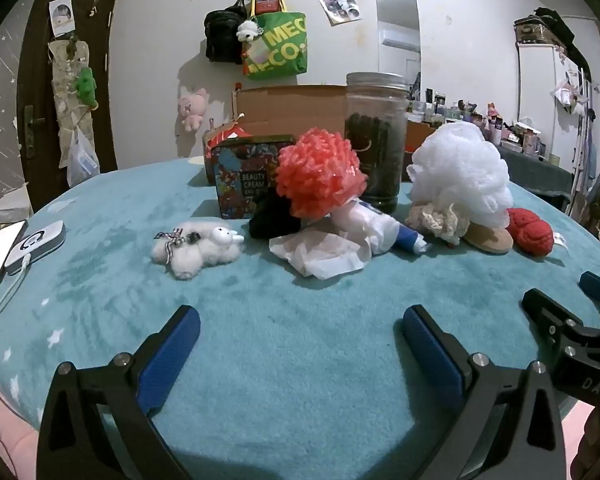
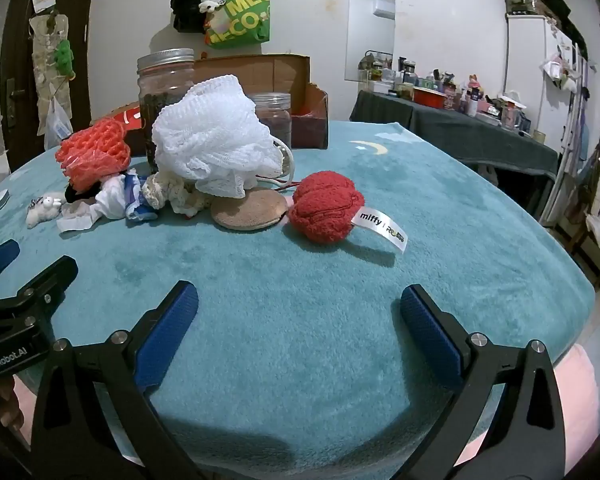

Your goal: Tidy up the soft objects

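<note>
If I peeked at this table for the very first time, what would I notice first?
Probably the fluffy white mesh puff, piled high in the middle of the teal blanket, with a bright coral puff to its left. Then the red plush ball with a white tag, lying alone nearer the front. Far left sits a tiny white sheep toy, and both the left gripper and right gripper wait open and empty.
</note>
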A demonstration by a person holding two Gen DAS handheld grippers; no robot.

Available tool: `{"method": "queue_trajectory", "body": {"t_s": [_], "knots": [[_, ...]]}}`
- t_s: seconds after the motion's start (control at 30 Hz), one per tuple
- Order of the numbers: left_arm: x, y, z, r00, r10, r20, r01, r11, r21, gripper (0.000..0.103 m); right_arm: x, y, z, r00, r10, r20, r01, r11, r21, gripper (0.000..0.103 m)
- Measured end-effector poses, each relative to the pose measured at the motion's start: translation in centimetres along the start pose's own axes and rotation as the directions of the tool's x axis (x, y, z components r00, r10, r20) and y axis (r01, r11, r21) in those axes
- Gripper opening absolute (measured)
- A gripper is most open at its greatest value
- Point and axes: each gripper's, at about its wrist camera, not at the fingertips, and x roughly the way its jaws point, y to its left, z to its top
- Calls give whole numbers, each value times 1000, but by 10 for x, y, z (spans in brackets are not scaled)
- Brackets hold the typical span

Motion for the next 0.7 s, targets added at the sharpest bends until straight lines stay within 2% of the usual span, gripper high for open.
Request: {"method": "queue_trajectory", "body": {"t_s": [0.7], "knots": [[0,0,0,1000,-3,-6,3,1000,-5,103,0,-1,-1,1000,1,-2,-1,1000,1,103]]}}
